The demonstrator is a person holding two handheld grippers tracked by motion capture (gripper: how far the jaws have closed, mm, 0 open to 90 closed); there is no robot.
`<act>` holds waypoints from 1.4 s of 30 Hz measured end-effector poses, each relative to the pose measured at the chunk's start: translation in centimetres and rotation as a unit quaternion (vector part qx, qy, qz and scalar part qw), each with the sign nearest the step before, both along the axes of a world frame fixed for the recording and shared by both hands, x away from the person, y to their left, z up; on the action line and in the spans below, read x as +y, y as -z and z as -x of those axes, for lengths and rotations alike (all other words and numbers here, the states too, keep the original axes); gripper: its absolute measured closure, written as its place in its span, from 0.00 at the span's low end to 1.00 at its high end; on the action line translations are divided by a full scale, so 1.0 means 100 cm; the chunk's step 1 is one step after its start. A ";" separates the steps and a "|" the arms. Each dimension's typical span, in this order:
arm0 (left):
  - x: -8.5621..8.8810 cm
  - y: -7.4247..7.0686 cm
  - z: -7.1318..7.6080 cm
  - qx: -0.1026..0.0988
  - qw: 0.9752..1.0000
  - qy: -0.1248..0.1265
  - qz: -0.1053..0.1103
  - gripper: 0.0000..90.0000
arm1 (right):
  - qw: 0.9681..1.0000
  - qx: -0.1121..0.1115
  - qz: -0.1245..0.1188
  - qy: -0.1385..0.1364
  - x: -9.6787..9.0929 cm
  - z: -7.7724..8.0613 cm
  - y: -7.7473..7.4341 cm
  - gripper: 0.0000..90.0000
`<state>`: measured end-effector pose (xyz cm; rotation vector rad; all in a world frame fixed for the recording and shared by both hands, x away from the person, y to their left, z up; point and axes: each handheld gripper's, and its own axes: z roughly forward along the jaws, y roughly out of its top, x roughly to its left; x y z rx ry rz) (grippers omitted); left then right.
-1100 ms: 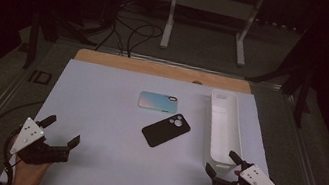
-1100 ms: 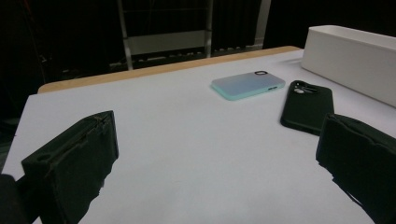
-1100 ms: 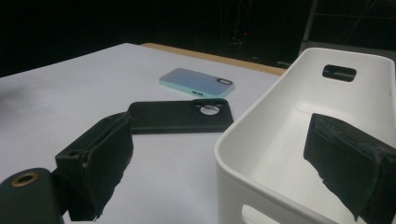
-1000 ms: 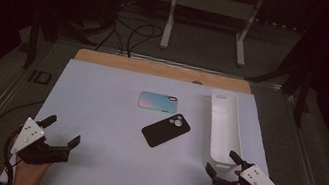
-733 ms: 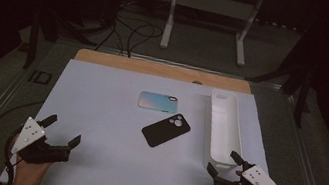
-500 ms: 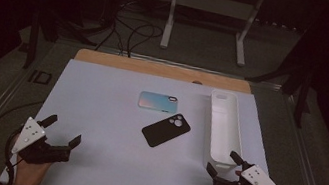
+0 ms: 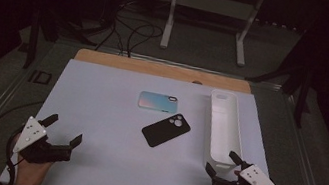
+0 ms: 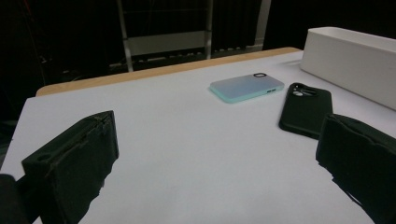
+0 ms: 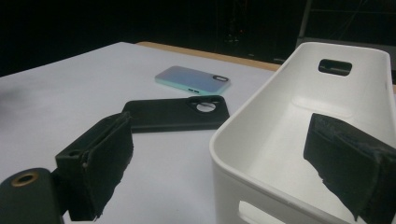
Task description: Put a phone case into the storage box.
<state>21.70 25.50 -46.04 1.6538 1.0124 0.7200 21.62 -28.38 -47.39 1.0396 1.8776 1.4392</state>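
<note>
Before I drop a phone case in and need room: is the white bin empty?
Empty as far as shown: the bin has a bare white floor and walls; both cases lie outside on the table.

Your nearest things are the white bin [image 7: 224, 128], long and narrow, open side up and empty, its near end at 12 o'clock of your right gripper, and the black phone case [image 7: 166, 130], lying flat with its camera cutout pointing toward 1 o'clock, just beside the bin at its 9 o'clock.
</note>
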 end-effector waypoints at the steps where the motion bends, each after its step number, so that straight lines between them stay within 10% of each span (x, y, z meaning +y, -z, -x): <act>1: -0.001 -0.001 -0.001 0.000 1.000 0.002 0.000 0.00 | 1.000 0.001 -0.001 0.000 0.000 0.000 0.000 0.09; 26: -0.037 -0.025 -0.033 0.013 0.999 0.036 -0.013 0.02 | 1.000 0.000 0.003 0.007 0.001 -0.001 0.001 0.09; 42: -0.071 -0.037 -0.081 0.026 0.998 0.063 -0.017 0.02 | 1.000 0.000 0.002 0.010 0.000 -0.001 0.001 0.09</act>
